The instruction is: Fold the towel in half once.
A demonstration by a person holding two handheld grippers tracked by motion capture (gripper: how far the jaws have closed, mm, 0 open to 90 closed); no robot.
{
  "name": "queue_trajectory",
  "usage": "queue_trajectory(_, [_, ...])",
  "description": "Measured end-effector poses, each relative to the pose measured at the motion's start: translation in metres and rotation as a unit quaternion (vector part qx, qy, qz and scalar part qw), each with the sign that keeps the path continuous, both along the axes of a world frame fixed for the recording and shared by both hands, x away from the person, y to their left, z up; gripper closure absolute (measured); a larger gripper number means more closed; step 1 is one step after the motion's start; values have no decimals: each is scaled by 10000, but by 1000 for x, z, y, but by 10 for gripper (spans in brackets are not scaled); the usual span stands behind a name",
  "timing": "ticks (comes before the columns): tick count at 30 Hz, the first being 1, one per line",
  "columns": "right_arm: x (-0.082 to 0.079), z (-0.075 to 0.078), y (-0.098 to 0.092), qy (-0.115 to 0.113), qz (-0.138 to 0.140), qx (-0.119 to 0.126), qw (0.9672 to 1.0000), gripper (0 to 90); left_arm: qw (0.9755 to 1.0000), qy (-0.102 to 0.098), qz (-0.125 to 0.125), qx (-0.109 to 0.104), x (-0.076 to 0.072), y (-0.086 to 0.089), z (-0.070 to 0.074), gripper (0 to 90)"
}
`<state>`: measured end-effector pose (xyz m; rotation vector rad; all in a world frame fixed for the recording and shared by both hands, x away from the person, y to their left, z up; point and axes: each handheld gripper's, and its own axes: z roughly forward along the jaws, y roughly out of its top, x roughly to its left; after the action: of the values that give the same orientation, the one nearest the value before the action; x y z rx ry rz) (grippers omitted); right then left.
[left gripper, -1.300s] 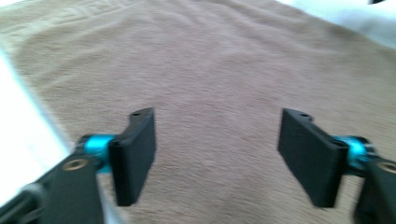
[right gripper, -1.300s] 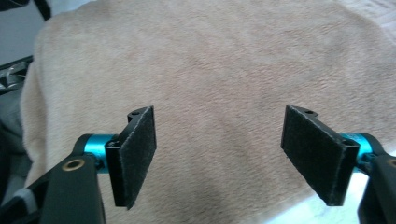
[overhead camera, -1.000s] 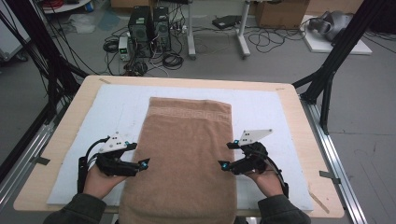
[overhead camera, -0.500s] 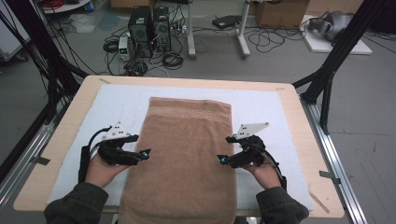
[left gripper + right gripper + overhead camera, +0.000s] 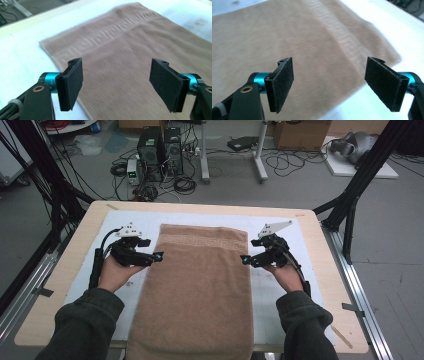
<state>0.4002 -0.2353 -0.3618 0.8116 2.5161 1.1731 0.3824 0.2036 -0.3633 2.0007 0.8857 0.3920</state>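
Towel (image 5: 200, 285) flat on counter (image 5: 70, 270), near end hanging off edge. Your left tool (image 5: 156, 256) and right tool (image 5: 246, 260) flank its sides, both apart, empty. Looks like pre-grasp for fold: next, drop onto far corners and pinch.

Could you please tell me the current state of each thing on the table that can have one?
Brown terry towel with a key-pattern band: lying flat, near end hanging over the table edge, unheld.
Left hand-held gripper: open, nothing between its jaws, at the towel's left edge.
Right hand-held gripper: open, nothing between its jaws, at the towel's right edge.
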Motion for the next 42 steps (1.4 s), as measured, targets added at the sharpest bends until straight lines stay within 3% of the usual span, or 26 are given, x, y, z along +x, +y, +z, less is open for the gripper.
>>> queue_trajectory(4, [13, -5, 0, -48, -226, 11, 9997, 238, 9999, 57, 126, 8, 19, -1, -8, 285])
queue_trajectory(8, [24, -20, 3, 114, -348, -153, 9992, 246, 9992, 285, 223, 178, 31, -3, -25, 278])
queue_trajectory(12, [31, -37, 1, 183, -501, -139, 9985, 295, 9991, 326, 199, 162, 37, -5, -39, 292])
queue_trajectory(15, [34, -49, 4, 267, -564, -283, 9976, 322, 9982, 508, 225, 228, 41, -6, -49, 304])
queue_trajectory(18, [36, -57, 4, 339, -634, -314, 9969, 361, 9968, 617, 250, 443, 47, -7, -60, 316])
queue_trajectory(25, [42, -69, 6, 400, -812, -499, 9946, 430, 9948, 798, 370, 514, 55, -10, -75, 383])
queue_trajectory(27, [44, -73, 6, 474, -845, -543, 9938, 469, 9949, 779, 431, 476, 56, -9, -76, 423])
queue_trajectory(33, [44, -75, 8, 678, -866, -461, 9929, 616, 9934, 662, 525, 772, 54, -11, -74, 557])
queue_trajectory(36, [44, -74, 10, 795, -707, -399, 9935, 756, 9934, 723, 522, 720, 55, -9, -73, 641])
queue_trajectory(42, [44, -72, 10, 919, -681, -345, 9928, 821, 9930, 923, 483, 558, 56, -2, -72, 818])
